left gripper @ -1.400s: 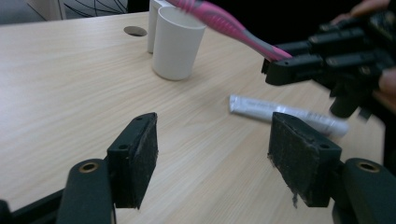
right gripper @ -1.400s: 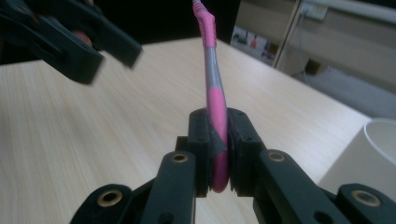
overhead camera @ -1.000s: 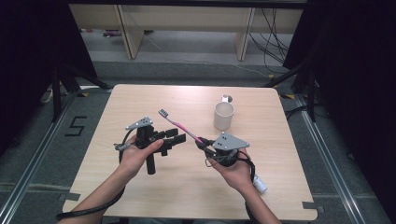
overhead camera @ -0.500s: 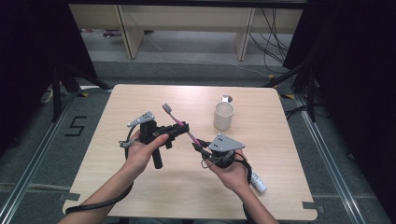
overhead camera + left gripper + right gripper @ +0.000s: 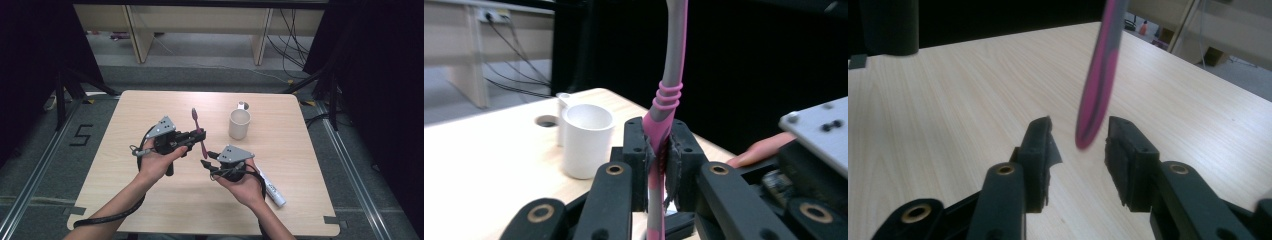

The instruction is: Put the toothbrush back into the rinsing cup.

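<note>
The left gripper is clamping the toothbrush by its pink handle, jaws tight on either side of it, and the brush is now standing nearly upright between them. Over the last second it has been swinging up from a slant: earlier the brush lay angled across the gap between both grippers, and now in the high view it is pointing away from the person, head at the far end. The right gripper is letting go. Its jaws are standing apart, and the handle's bottom tip is hanging free between them, touching neither pad as far as I can tell.

So the handover is looking complete: 1 gripper is carrying the brush, the other is standing free just beside it. The cup is waiting upright beyond the left gripper's jaws and off to their left in its own view, mouth open. In the high view a white tube is lying on the table just outside the right hand. My read: the brush is heading for that cup next, and the upright grip is suiting a drop-in.
</note>
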Tool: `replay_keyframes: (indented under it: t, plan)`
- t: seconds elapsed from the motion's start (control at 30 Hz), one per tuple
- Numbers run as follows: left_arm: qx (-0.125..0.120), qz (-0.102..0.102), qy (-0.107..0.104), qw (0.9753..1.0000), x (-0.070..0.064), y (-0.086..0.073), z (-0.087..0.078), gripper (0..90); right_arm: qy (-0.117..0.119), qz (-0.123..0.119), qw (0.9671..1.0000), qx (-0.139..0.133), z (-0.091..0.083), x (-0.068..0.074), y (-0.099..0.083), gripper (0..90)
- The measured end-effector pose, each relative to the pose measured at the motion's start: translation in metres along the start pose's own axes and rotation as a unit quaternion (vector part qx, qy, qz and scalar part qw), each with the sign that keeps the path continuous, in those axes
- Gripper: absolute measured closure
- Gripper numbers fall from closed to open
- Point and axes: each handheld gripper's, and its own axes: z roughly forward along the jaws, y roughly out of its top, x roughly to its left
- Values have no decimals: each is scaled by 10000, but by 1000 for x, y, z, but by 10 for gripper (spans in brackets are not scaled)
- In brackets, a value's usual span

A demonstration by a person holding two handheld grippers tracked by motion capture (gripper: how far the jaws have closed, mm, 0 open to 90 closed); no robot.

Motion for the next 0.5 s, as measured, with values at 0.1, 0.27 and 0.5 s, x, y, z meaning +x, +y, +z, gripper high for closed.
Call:
replay_keyframes:
  t: [0.1, 0.27, 0.5]
  plan:
    - [36, 88, 78, 9999, 2, 1, -1, 811, -11, -12, 10000, 75, -4, -4, -1, 593]
    - [-12, 91, 155, 9998, 6, -1, -3, 810, -122, 147, 9997, 135, -10, -10, -4, 576]
    - [86, 300, 201, 9993, 7, -4, -2, 810, -171, 275, 9994, -129, -21, -17, -3, 559]
